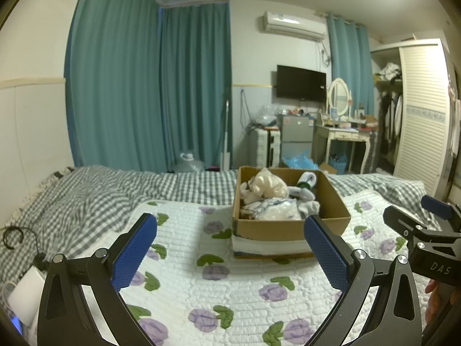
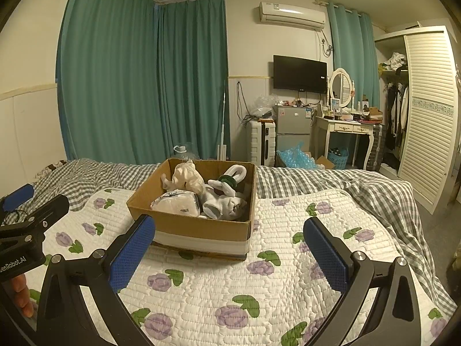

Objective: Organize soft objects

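Bed (image 2: 360, 190) fills lower view; floral quilt (image 2: 288, 282) spread over it as our work surface. Cardboard box (image 2: 201, 227) sits mid-quilt, open top toward us, likely so soft things drop in easily. Inside box: cream plush toy (image 2: 187, 177) at back, wrapped white bundle (image 2: 177, 204) at front, white socks (image 2: 223, 207) beside it, green-and-white roll (image 2: 229, 180) behind socks. We hold left gripper (image 1: 230, 259) and right gripper (image 2: 229, 256) short of box, fingers spread wide, gripping nothing. No loose soft items visible on quilt around box.
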Action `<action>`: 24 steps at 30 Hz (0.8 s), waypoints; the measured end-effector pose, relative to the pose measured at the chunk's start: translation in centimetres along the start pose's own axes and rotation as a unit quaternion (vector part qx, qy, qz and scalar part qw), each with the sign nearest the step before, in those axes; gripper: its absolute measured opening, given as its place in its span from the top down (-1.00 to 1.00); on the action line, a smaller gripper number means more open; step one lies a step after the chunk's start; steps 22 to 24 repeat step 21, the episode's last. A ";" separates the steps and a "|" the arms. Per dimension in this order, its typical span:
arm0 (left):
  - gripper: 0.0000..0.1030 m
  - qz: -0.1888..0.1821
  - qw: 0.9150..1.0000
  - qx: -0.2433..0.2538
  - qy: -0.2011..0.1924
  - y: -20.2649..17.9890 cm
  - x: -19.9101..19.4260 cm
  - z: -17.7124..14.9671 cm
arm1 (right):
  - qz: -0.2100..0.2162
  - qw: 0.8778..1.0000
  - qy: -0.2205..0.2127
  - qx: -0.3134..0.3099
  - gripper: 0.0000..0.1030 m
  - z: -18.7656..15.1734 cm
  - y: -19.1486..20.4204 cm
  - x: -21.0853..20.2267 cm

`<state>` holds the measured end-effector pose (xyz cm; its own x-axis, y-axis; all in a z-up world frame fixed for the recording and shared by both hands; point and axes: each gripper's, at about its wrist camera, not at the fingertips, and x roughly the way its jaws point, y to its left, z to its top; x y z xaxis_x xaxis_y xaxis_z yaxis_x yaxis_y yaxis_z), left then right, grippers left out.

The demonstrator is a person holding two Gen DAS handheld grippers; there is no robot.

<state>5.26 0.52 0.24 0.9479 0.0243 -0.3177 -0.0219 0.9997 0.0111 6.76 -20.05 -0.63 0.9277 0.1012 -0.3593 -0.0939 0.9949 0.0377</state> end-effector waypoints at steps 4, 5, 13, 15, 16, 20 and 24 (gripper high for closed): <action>-1.00 0.000 1.000 0.000 0.000 0.0 0.0 0.0 | 0.000 1.000 0.000 0.001 -1.00 -0.1 0.0 0.0; -1.00 0.000 1.000 0.000 0.000 0.0 0.0 0.0 | 0.000 1.000 0.001 0.001 -1.00 -0.1 0.0 0.1; -1.00 0.000 1.000 0.000 0.001 0.1 0.0 0.0 | -0.002 1.000 0.003 0.002 -1.00 -0.2 0.1 0.2; -1.00 0.001 1.000 0.000 0.000 0.1 0.0 0.0 | -0.002 1.000 0.005 0.002 -1.00 -0.2 0.1 0.3; -1.00 0.001 1.000 -0.001 0.000 0.1 0.0 0.0 | -0.002 1.000 0.005 0.003 -1.00 -0.2 0.2 0.3; -1.00 0.002 1.000 -0.005 -0.001 0.2 -0.2 -0.2 | -0.002 1.000 0.006 0.003 -1.00 -0.2 0.2 0.3; -1.00 0.002 1.000 -0.007 -0.001 0.2 -0.2 -0.2 | -0.003 1.000 0.006 0.003 -1.00 -0.2 0.2 0.3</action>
